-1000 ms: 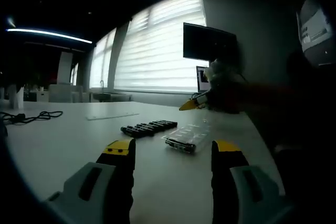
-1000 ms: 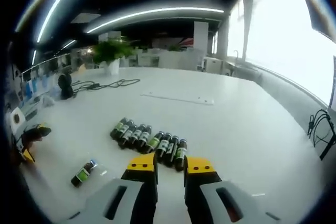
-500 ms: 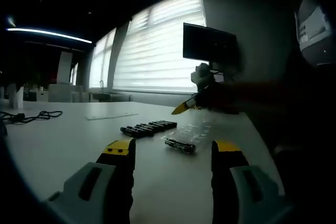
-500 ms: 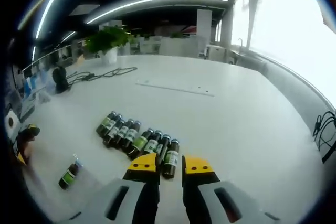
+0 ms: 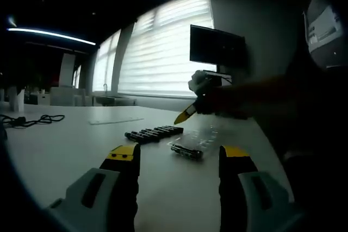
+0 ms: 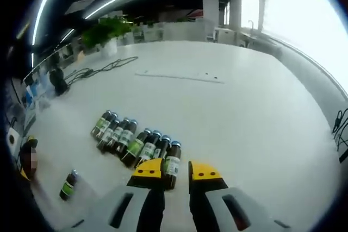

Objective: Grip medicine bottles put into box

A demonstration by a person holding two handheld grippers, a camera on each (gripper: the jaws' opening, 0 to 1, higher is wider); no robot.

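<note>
Right gripper view: eight bottles [image 6: 133,140] in row, one apart [image 6: 67,184]; both tongs apart.

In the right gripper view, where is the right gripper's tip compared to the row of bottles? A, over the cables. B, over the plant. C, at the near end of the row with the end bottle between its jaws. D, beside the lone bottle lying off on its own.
C: the right gripper sits at the near end of the row of bottles, its slightly parted yellow tips flanking the end bottle, not clearly clamped.
</note>
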